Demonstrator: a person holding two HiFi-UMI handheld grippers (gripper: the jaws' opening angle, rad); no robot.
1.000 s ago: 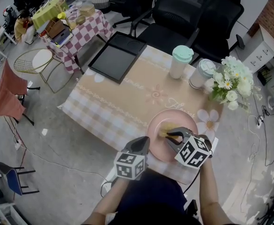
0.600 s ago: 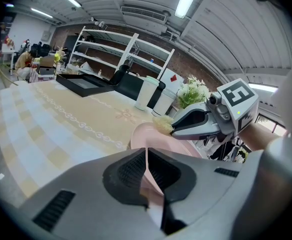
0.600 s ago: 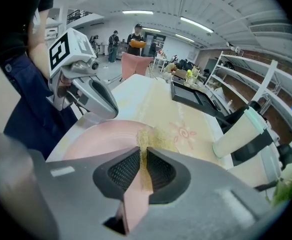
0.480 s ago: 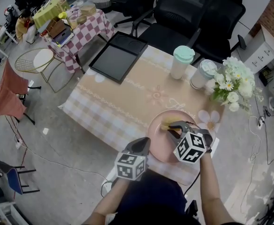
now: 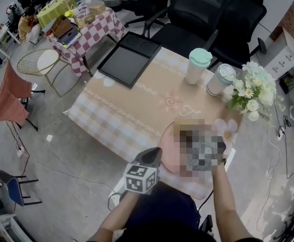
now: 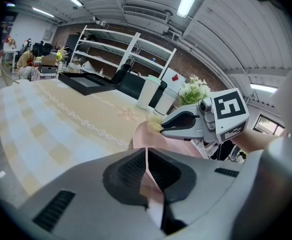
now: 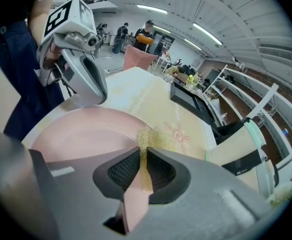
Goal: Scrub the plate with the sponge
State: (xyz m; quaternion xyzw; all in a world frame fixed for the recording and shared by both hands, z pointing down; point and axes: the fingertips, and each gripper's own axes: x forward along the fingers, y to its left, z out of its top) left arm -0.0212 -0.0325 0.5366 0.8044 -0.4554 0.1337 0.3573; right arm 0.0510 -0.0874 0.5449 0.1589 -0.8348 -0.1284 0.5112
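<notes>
A pink plate (image 5: 167, 141) lies on the near right of the table. My left gripper (image 5: 153, 158) is shut on the plate's near left rim (image 6: 142, 134), and pink shows between its jaws. A blurred patch hides my right gripper in the head view. In the left gripper view, the right gripper (image 6: 162, 127) reaches over the plate with a yellow sponge (image 6: 154, 127) at its tips. The right gripper (image 7: 142, 156) is shut on the sponge (image 7: 147, 138), which presses on the plate (image 7: 81, 134). The left gripper (image 7: 92, 98) stands at the plate's far side in that view.
Behind the plate stand a mint-lidded cup (image 5: 196, 64), a second cup (image 5: 220, 78) and a bunch of white flowers (image 5: 250, 92). A black tray (image 5: 129, 59) lies at the table's far left corner. Office chairs (image 5: 187, 14) stand beyond the table. The table's near edge is beside me.
The right gripper slid the sponge a little toward the plate's far side. The left gripper stayed on the rim.
</notes>
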